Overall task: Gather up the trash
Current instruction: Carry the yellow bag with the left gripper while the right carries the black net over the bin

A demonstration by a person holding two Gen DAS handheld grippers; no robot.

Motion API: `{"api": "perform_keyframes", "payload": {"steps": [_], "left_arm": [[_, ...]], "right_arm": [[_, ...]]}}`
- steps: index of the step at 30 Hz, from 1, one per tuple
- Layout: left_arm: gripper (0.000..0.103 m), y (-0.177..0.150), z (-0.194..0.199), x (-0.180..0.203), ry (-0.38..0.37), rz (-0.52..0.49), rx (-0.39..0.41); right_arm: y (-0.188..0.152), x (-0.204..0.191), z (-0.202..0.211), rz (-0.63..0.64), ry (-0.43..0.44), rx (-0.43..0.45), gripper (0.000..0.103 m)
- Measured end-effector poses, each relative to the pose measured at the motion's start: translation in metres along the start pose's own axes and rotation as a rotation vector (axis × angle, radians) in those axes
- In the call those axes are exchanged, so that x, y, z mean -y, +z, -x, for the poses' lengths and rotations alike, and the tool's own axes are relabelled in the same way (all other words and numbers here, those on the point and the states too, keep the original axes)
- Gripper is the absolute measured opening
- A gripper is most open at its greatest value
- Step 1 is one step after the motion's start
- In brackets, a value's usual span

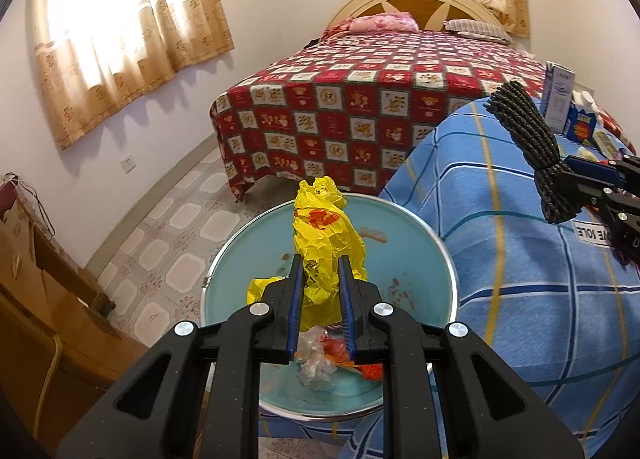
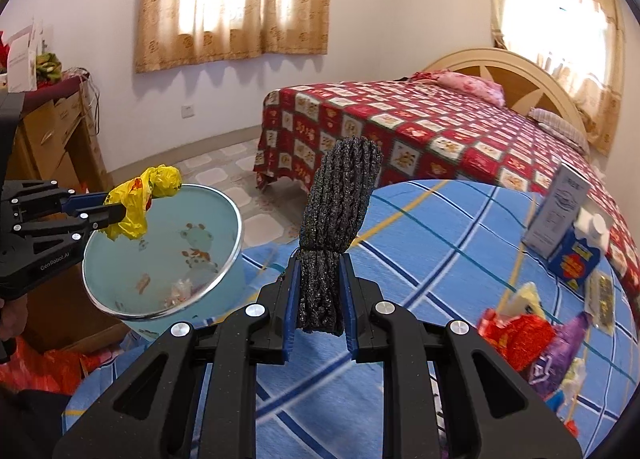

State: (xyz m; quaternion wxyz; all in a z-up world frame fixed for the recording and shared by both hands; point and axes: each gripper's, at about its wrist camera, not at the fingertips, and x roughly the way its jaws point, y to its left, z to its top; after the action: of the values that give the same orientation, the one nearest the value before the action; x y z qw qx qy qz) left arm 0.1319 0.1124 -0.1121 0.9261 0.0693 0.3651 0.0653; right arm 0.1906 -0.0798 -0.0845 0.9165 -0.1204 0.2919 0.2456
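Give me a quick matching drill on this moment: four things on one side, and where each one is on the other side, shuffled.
Things:
1. yellow bag
2. dark rope bundle
3. clear wrapper scraps
4. blue carton

Places:
A. standing on the blue checked cloth
B. clamped in the right gripper
C. lying at the bottom of the teal bin
D. clamped in the left gripper, above the bin's opening

Pairs: 1-D, 2-B, 3-C, 4-A
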Motion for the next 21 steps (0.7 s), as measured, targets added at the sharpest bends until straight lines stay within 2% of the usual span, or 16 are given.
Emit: {"api": "perform_keyframes", "payload": {"steps": [21], "left_arm": [[0.017,-0.011,-0.003,-0.034,0.049,0.053,-0.027]], "right_arm": [[0.013,-0.047,-0.03,0.114,0.083,-0.035,0.019]]}}
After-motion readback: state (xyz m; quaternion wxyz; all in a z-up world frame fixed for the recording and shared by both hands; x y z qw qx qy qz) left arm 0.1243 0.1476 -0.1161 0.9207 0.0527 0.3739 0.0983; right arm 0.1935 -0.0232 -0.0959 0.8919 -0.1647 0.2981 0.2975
